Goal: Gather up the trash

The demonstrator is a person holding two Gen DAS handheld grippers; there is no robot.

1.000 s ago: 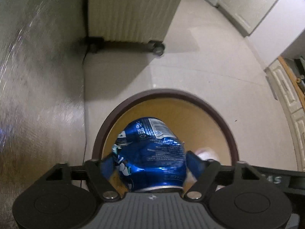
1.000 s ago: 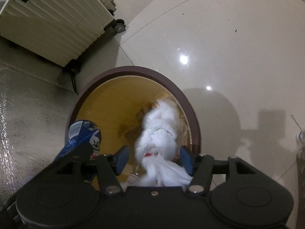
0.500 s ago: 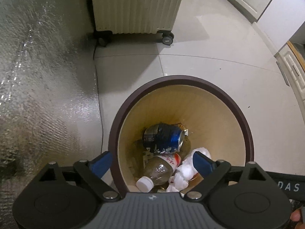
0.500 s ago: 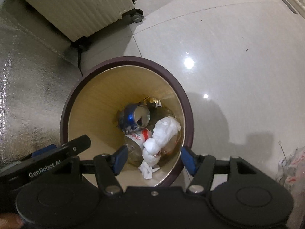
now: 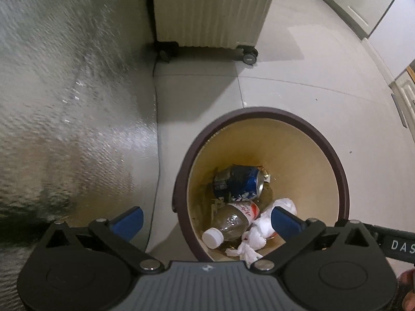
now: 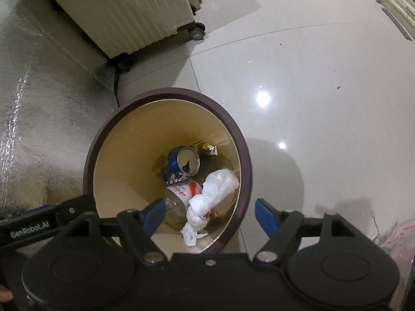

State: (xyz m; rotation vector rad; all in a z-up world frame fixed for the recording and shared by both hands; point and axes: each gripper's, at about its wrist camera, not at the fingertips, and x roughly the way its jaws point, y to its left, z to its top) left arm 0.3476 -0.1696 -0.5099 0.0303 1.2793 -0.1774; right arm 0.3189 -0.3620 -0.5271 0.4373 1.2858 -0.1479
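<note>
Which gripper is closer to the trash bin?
Right. The right gripper hangs, jaws opening and empty, over the trash bin; the left gripper, also opening and empty, straddles its rim, partly over floor.

Maroon-rimmed yellow bin point(image 5: 262, 112), blue can point(image 5: 237, 182), white tissue point(image 6: 215, 189).

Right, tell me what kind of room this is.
Probably a home's kitchen or utility area: glossy tiled floor, cream panelled cabinet doors, and a ribbed wheeled suitcase standing by the wall. A bin on the floor holds a can, a bottle and tissue.
</note>
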